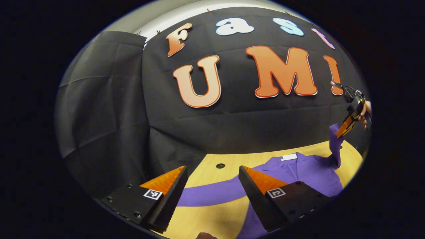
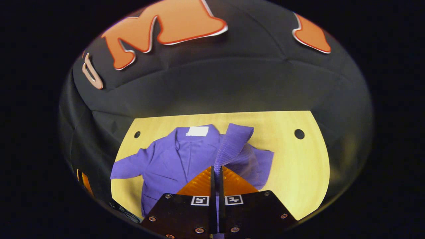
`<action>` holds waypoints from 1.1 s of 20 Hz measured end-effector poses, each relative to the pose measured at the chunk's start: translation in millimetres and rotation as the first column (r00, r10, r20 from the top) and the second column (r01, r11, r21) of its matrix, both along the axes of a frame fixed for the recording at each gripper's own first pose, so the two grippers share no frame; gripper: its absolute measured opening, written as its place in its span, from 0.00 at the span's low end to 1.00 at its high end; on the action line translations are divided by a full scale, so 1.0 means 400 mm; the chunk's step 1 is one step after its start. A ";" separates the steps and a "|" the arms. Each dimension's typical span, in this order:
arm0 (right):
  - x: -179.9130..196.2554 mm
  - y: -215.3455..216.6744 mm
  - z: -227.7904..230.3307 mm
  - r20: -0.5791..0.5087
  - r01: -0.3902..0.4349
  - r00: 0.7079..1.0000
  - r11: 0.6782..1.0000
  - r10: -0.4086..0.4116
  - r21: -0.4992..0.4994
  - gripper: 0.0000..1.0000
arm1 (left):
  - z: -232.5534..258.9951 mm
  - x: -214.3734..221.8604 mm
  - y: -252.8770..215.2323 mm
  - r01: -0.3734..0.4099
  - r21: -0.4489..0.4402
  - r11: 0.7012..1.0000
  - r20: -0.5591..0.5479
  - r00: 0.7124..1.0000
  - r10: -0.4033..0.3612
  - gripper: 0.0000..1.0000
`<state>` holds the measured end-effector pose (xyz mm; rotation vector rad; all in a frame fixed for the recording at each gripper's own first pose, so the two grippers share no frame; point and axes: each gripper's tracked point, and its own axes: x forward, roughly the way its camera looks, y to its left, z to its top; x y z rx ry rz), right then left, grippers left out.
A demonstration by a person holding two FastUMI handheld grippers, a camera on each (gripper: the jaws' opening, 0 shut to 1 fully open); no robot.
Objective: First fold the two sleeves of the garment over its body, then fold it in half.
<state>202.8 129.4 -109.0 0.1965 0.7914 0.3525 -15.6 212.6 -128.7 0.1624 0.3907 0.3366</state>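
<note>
A purple long-sleeved garment [image 2: 181, 159] of soft knit fabric lies face up on a pale wooden tabletop [image 2: 298, 166], its collar and white neck label [image 2: 197, 131] toward the black cloth booth wall [image 2: 232, 86]. In the right gripper view, the right gripper [image 2: 215, 172], black with orange finger faces, has its fingers pressed together on the ribbed right sleeve [image 2: 232, 146], which stands lifted off the table in a tall fold beside the collar. The left gripper view shows that same sleeve [image 1: 336, 142] hanging from the far gripper, held by a person's hand [image 1: 366, 114], above the garment's shoulder. The other sleeve [image 1: 212, 194] lies flat, stretched out sideways from the body across the table, its long axis running crosswise under the left gripper [image 1: 212, 186], whose fingers stand wide apart and hold nothing, hovering over the cloth. Judged from this, the first sleeve fold is in hand: the raised sleeve lies outboard of the body, so the carrying move would go inward, across the chest toward the garment's midline. The left gripper is the nearer tool for the flat sleeve, which is not yet folded. Round holes [image 2: 299, 134] mark the tabletop's far corners.
</note>
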 end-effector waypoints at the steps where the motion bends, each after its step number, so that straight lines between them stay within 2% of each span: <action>1: -0.002 0.031 0.005 0.005 -0.012 1.000 1.000 0.012 -0.005 0.03 | -0.003 0.002 0.027 -0.008 0.011 1.000 0.001 1.000 0.008 0.98; 6: -0.014 0.202 0.018 0.004 -0.075 0.997 0.997 0.075 -0.010 0.03 | -0.045 0.017 0.134 -0.031 0.032 0.999 -0.025 0.999 0.032 0.98; 10: -0.031 0.338 0.042 0.020 -0.124 0.992 0.992 0.124 0.037 0.05 | -0.091 0.030 0.207 -0.047 0.041 0.998 -0.049 0.998 0.049 0.98; 11: -0.036 0.369 0.053 0.031 -0.130 0.991 0.990 0.128 0.055 0.00 | -0.102 0.033 0.223 -0.050 0.038 0.998 -0.057 0.997 0.052 0.98; 12: -0.041 0.389 0.070 0.048 -0.137 0.990 0.987 0.133 0.082 0.18 | -0.119 0.035 0.240 -0.053 0.033 0.998 -0.071 0.996 0.055 0.98; 14: -0.046 0.418 0.105 0.094 -0.135 0.988 0.985 0.125 0.110 0.33 | -0.156 0.041 0.268 -0.059 0.014 0.998 -0.100 0.993 0.060 0.98; 15: -0.046 0.416 0.124 0.128 -0.128 0.985 0.985 0.114 0.112 0.35 | -0.176 0.042 0.284 -0.066 0.007 0.998 -0.120 0.991 0.067 0.98; 16: -0.047 0.404 0.148 0.171 -0.122 0.980 0.987 0.103 0.106 0.47 | -0.193 0.042 0.300 -0.075 -0.001 0.997 -0.141 0.987 0.074 0.98; 17: -0.047 0.390 0.169 0.220 -0.108 0.972 0.990 0.086 0.093 0.43 | -0.201 0.046 0.315 -0.084 -0.012 0.996 -0.151 0.985 0.081 0.98; 19: -0.047 0.355 0.210 0.319 -0.072 0.946 0.995 0.048 0.064 0.76 | -0.225 0.056 0.338 -0.095 -0.059 0.994 -0.185 0.979 0.083 0.98; 20: -0.054 0.338 0.238 0.370 -0.052 0.929 0.997 0.025 0.063 0.86 | -0.243 0.059 0.352 -0.106 -0.087 0.991 -0.202 0.975 0.086 0.98; 22: -0.076 0.302 0.285 0.451 -0.007 0.892 0.998 -0.025 0.069 0.95 | -0.285 0.068 0.376 -0.121 -0.149 0.981 -0.253 0.964 0.080 0.98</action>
